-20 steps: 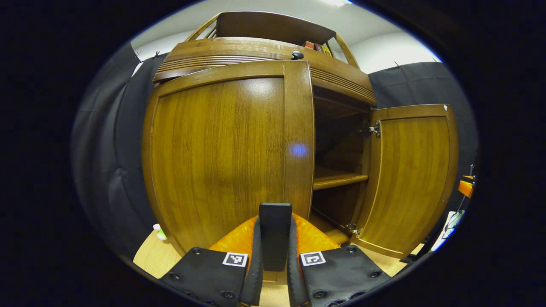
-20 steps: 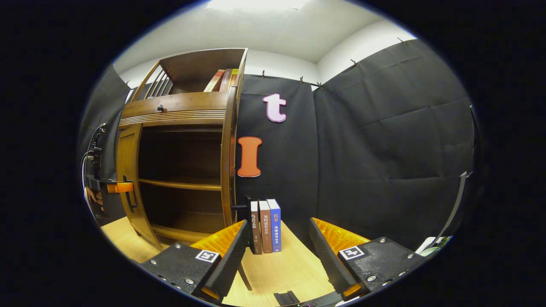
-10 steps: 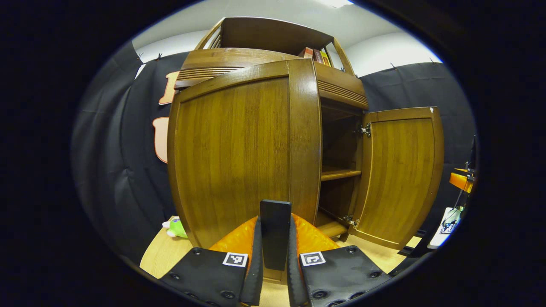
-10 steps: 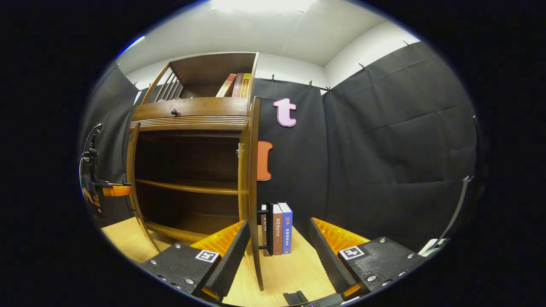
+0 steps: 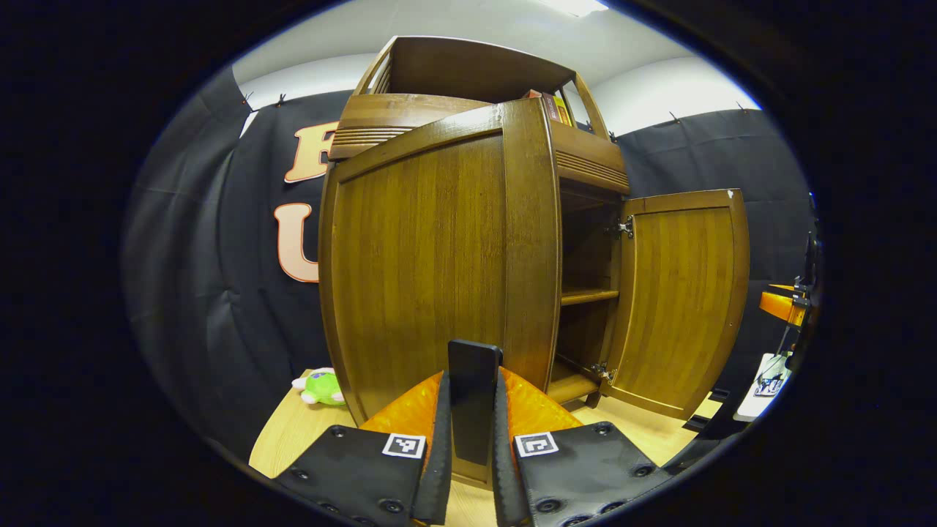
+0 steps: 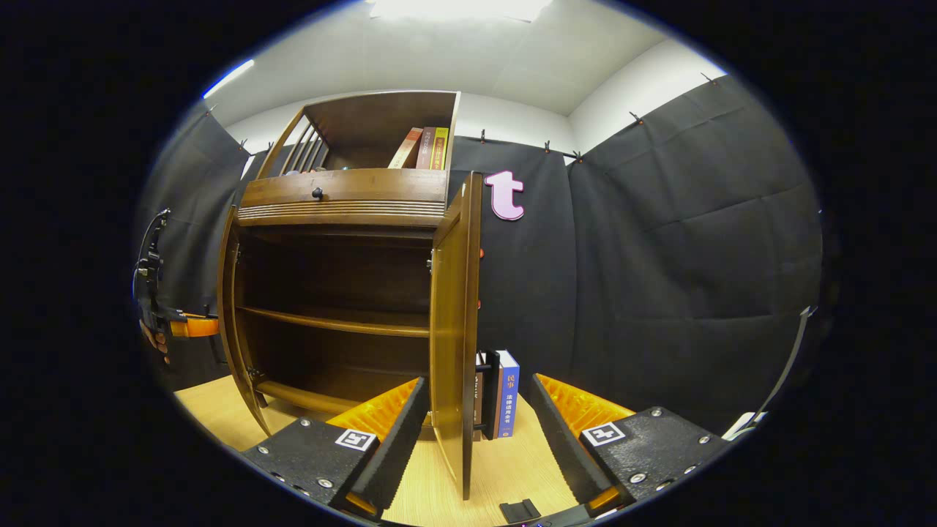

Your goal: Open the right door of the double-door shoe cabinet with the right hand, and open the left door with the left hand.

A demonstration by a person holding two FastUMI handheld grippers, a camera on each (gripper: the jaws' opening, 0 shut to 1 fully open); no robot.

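In the left gripper view, a green plush toy [image 5: 320, 386] lies on the wooden floor [image 5: 293, 439] off to the left of the left gripper [image 5: 472, 439], beside the foot of the shoe cabinet [image 5: 468, 80]. Straight ahead of this gripper stands the left door [image 5: 432, 263], swung partly outward, and the fingers are pressed together on its dark handle [image 5: 473, 399], which stands upright between them. To the right of that door the cabinet's inside shows a shelf [image 5: 589, 296], and farther right the right door [image 5: 681, 300] stands wide open on its hinges. At the far right edge the other gripper appears small and well apart from that door. In the right gripper view, the left gripper [image 6: 192, 326] and the hand [image 6: 154, 340] holding it sit at the far left, at the outer edge of the left door [image 6: 233, 322]. Ahead and left of the right gripper [image 6: 476, 439] the open cabinet shows its dark interior and shelf [image 6: 337, 322]. The right door [image 6: 455, 329] is seen nearly edge-on, reaching down between the right gripper's spread fingers, which do not touch it. Just behind the door, upright books [image 6: 505, 402] stand on the floor, and more books [image 6: 428, 146] lean in the cabinet's top rack.
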